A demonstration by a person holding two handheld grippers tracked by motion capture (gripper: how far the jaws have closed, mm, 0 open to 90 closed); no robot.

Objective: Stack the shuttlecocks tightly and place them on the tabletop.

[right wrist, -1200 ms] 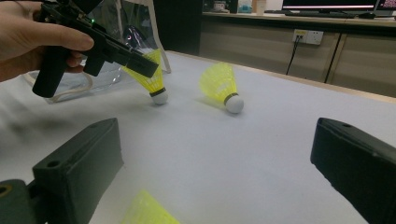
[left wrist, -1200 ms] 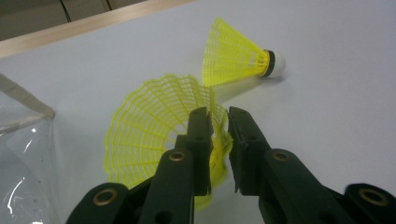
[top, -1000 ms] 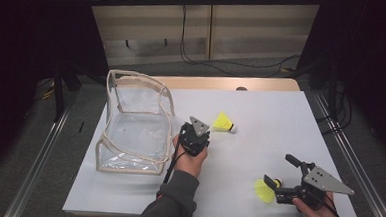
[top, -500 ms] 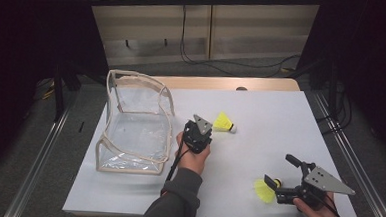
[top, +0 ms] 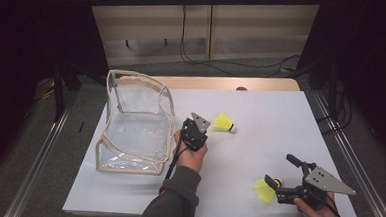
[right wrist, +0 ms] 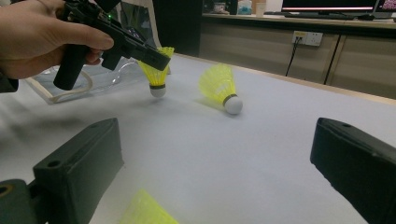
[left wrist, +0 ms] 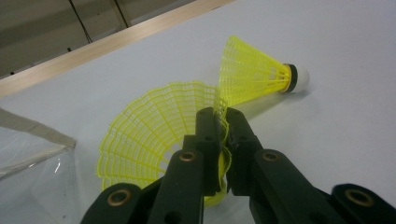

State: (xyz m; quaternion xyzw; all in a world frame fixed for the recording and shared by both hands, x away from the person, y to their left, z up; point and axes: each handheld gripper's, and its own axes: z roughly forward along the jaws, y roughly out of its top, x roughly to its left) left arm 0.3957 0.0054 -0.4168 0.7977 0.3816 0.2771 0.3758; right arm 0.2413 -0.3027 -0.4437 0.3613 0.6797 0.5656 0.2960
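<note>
The left gripper (left wrist: 219, 140) has just been closing, and its fingers (left wrist: 208, 128) now pinch the mesh skirt of a yellow shuttlecock (left wrist: 159, 126), gripping it by the rim. In the right gripper view this held shuttlecock hangs cork-down just above the counter (top: 275, 118), right beside the clear plastic pouch (top: 135, 120). A second shuttlecock (top: 224, 122) lies on its side on the counter, on the far side of the held one from the pouch. The right gripper (top: 285, 181), well apart from the pouch, has its fingers (right wrist: 79, 163) spread wide open, with a third shuttlecock (top: 265, 190) lying just before them, not gripped.
</note>
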